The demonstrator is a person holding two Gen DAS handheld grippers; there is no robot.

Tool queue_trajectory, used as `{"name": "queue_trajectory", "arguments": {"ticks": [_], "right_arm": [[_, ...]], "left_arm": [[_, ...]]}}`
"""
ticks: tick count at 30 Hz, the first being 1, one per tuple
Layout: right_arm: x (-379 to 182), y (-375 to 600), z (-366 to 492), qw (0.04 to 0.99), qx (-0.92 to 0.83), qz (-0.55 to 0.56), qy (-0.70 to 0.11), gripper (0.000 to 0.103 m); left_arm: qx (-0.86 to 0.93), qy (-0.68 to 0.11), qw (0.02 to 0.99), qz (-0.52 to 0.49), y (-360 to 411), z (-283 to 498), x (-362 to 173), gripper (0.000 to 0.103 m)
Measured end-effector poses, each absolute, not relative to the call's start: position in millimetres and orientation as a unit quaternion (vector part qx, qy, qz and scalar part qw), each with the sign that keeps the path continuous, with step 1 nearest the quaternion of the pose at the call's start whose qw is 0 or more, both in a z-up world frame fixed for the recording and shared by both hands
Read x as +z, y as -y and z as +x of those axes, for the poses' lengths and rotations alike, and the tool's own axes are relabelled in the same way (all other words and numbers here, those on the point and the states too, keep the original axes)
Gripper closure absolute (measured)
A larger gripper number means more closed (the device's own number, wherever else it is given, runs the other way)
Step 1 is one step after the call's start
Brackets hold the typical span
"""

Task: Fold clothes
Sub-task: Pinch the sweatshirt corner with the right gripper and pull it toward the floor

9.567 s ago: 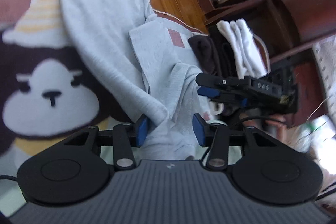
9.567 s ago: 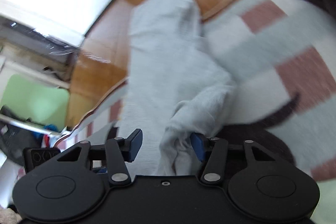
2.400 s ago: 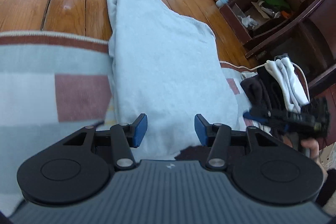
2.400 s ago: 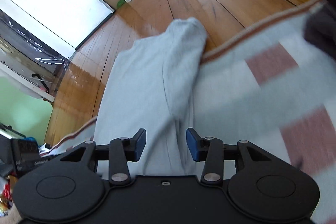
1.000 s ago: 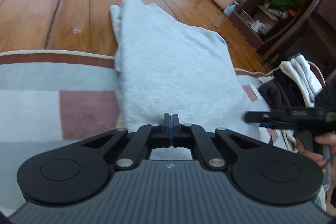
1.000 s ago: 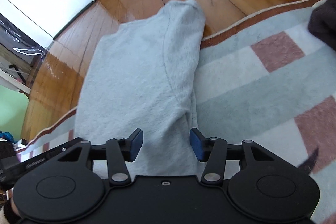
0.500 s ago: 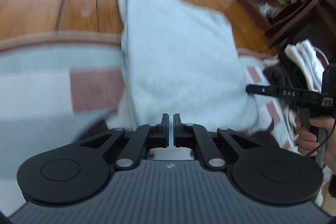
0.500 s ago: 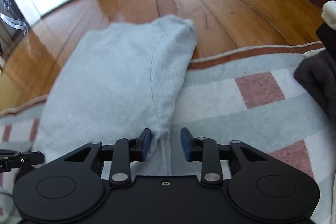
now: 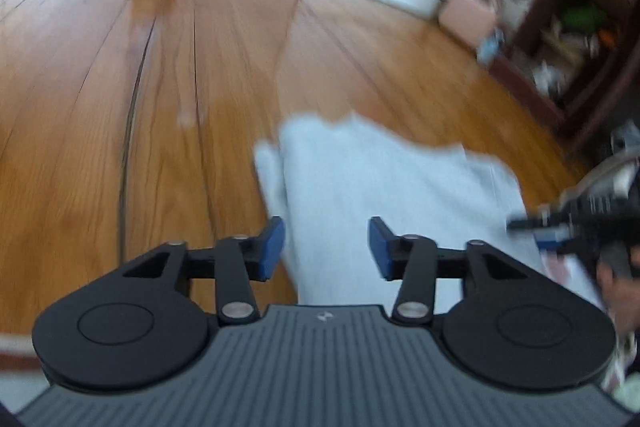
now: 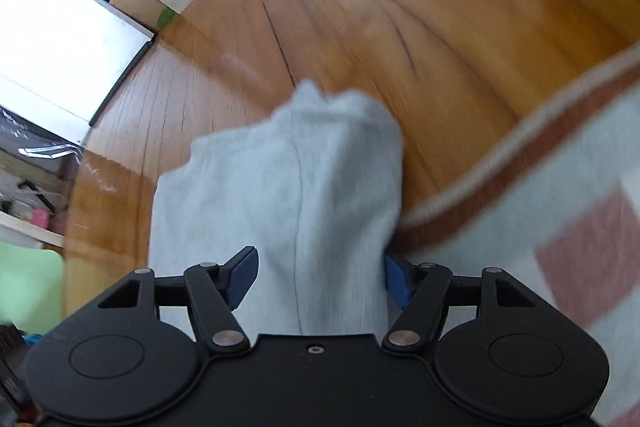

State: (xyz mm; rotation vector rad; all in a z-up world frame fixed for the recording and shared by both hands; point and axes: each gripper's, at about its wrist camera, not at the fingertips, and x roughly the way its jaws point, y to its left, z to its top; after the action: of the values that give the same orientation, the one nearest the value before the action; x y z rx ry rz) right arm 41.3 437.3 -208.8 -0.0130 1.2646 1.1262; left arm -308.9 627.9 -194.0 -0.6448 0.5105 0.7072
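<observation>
A pale grey folded garment (image 9: 384, 179) lies on the wooden floor (image 9: 120, 75), its near end toward the rug. My left gripper (image 9: 326, 247) is open, its blue pads over the garment's left edge. In the right wrist view the same garment (image 10: 288, 179) runs forward between the open pads of my right gripper (image 10: 320, 275), which straddles its right side. The right gripper also shows blurred at the right of the left wrist view (image 9: 576, 223), held by a hand. Both views are motion-blurred.
A striped rug with a brown border (image 10: 500, 187) lies right of the garment. A dark wooden shelf unit (image 9: 576, 39) and a pink bag (image 9: 468, 15) stand at the far right. A bright doorway (image 10: 52, 39) is at the far left.
My left gripper has opened from nearly shut and my right has opened wider. Both have moved forward along the garment toward its far end on the wooden floor.
</observation>
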Motion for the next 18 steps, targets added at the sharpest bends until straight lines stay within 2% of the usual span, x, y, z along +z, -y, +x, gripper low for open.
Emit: {"name": "queue_trajectory", "arguments": {"ticks": [3, 5, 6, 7, 9, 11, 15, 18], "right_arm": [[-205, -453, 36, 0.683, 0.501, -0.046, -0.529, 0.035], [-200, -459, 32, 0.697, 0.506, -0.071, -0.502, 0.057], [-195, -458, 27, 0.709, 0.512, -0.086, -0.478, 0.085], [-188, -457, 19, 0.719, 0.522, -0.099, -0.449, 0.089], [-168, -448, -6, 0.726, 0.561, -0.122, -0.378, 0.09], [-158, -447, -29, 0.722, 0.589, -0.166, -0.323, 0.09], [-158, -455, -34, 0.721, 0.584, -0.211, -0.306, 0.089], [-164, -454, -21, 0.723, 0.575, -0.192, -0.332, 0.089]], "left_arm": [[0.342, -0.235, 0.851, -0.322, -653, -293, -200, 0.05], [0.341, -0.229, 0.853, -0.321, -663, -285, -202, 0.05], [0.335, -0.23, 0.858, -0.314, -666, -280, -202, 0.051], [0.328, -0.233, 0.863, -0.305, -668, -276, -202, 0.058], [0.315, -0.252, 0.873, -0.275, -667, -264, -201, 0.065], [0.304, -0.27, 0.879, -0.248, -667, -253, -201, 0.065], [0.349, -0.286, 0.858, -0.247, -671, -247, -208, 0.06], [0.354, -0.268, 0.862, -0.245, -669, -248, -208, 0.059]]}}
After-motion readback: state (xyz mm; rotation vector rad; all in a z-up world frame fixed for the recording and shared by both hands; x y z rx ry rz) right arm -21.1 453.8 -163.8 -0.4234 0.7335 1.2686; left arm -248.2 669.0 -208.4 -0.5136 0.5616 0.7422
